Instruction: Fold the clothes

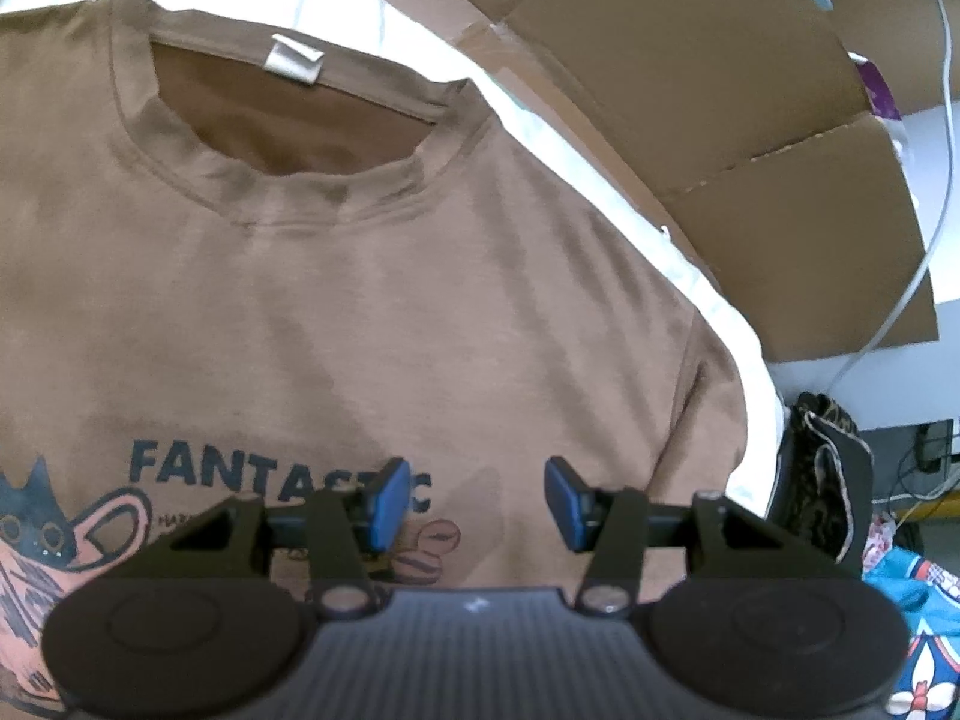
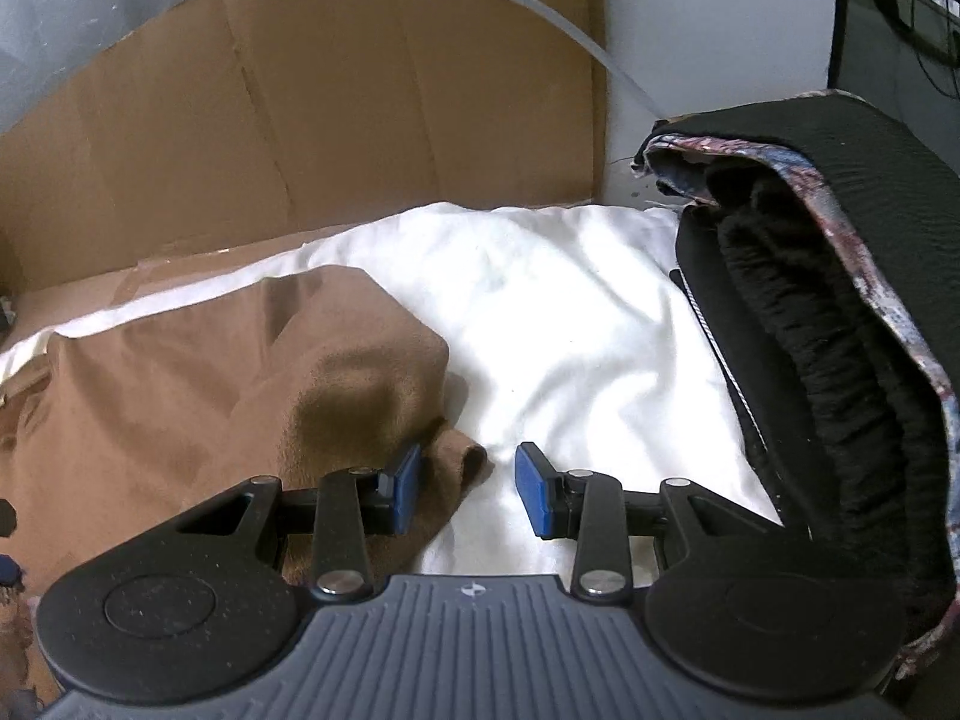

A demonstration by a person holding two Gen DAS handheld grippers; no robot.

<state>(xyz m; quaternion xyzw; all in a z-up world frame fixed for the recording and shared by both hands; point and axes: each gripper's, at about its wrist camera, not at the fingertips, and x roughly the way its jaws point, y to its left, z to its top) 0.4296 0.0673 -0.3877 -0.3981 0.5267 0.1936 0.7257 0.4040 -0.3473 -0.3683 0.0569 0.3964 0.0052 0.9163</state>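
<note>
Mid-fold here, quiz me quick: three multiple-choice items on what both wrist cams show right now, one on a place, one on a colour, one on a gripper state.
1. Where does the brown T-shirt lie?
A. on the white sheet
B. inside the cardboard box
C. draped over the dark bag

2. What colour are the pads on the gripper fingers?
A. red
B. blue
C. green

3. How does the right gripper stand?
A. shut on the shirt's collar
B. jaws apart, nothing pinched, with the shirt's sleeve end by its left pad
C. shut on the white sheet

Answers:
1 A, white sheet shows along the shirt's edges in both views.
2 B, all four pads are blue.
3 B, a clear gap shows between the pads, over sheet and sleeve end.
</note>
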